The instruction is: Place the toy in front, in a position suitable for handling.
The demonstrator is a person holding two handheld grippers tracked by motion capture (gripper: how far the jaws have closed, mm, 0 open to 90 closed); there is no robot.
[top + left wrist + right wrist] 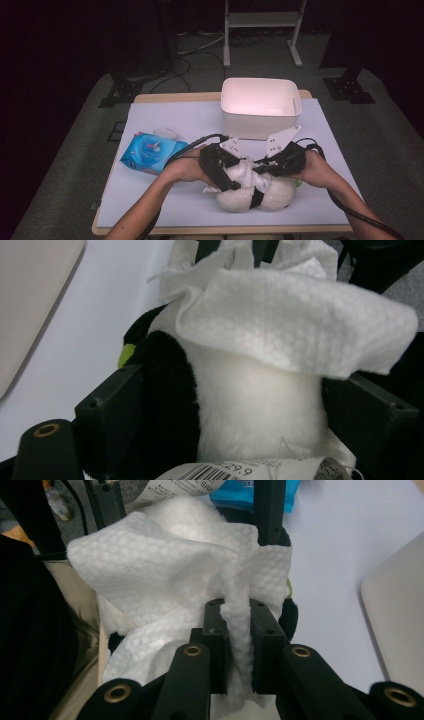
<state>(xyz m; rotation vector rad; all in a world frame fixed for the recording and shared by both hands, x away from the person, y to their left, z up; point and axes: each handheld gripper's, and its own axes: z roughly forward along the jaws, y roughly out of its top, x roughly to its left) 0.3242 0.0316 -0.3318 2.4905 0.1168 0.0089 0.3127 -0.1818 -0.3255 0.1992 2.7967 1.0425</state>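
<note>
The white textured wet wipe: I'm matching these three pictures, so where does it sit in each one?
High view: the white textured wet wipe lies bunched on the black-and-white plush toy, low centre, between both grippers.
Left gripper view: it drapes across the upper half, over the toy's white body.
Right gripper view: it spreads across the centre, a fold pinched in the right gripper.
Shared landmark: the plush toy beneath it.
</note>
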